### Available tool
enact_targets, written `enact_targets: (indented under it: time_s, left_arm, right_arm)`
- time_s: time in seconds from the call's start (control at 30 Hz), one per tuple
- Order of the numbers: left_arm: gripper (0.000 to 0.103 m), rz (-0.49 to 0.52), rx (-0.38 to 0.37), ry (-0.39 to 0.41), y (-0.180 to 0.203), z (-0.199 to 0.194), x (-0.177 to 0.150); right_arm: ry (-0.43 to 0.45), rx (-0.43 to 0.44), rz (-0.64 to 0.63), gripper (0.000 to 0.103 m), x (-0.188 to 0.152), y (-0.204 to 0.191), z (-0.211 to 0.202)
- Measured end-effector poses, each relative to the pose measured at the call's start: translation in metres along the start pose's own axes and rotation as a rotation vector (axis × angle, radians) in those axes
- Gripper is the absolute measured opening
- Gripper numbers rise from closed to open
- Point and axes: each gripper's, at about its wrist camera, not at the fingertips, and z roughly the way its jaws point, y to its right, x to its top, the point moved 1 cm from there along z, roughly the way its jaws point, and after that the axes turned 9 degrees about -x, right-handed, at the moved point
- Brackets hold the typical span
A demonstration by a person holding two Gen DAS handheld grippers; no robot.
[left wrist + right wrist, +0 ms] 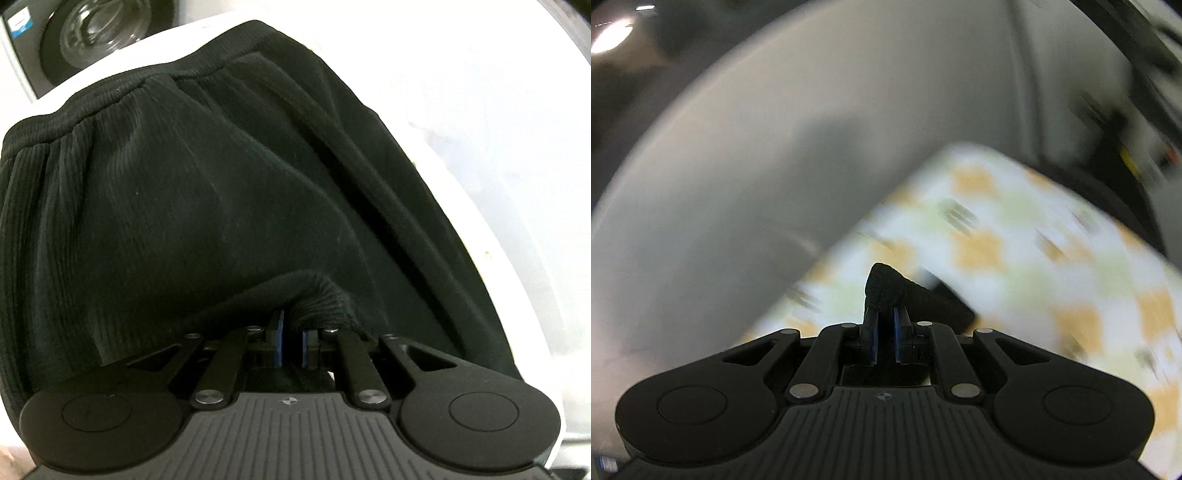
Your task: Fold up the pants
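Observation:
The black ribbed pants (pixel 207 206) fill the left wrist view, spread on a white table (pixel 498 155), with the elastic waistband (pixel 147 85) at the far side. My left gripper (pixel 293 332) is shut on a bunched fold of the pants right at its blue pads. In the blurred right wrist view, my right gripper (pixel 884 325) is shut on a small black corner of the pants (pixel 886 284), which sticks up between the pads; more black cloth trails off to the right.
A washing machine door (pixel 92 33) shows beyond the table at top left. In the right wrist view a white, yellow and orange checked cloth or cushion (pixel 1015 251) lies ahead, with a white curved surface (pixel 775 147) behind it and dark clutter at right.

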Motion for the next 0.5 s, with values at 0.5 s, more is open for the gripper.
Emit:
enact_targets:
  time_s: [0.5]
  left_arm:
    - [0.009, 0.041, 0.02, 0.018, 0.005, -0.015, -0.014]
  right_arm:
    - [0.09, 0.109, -0.039, 0.008, 0.027, -0.008, 0.0]
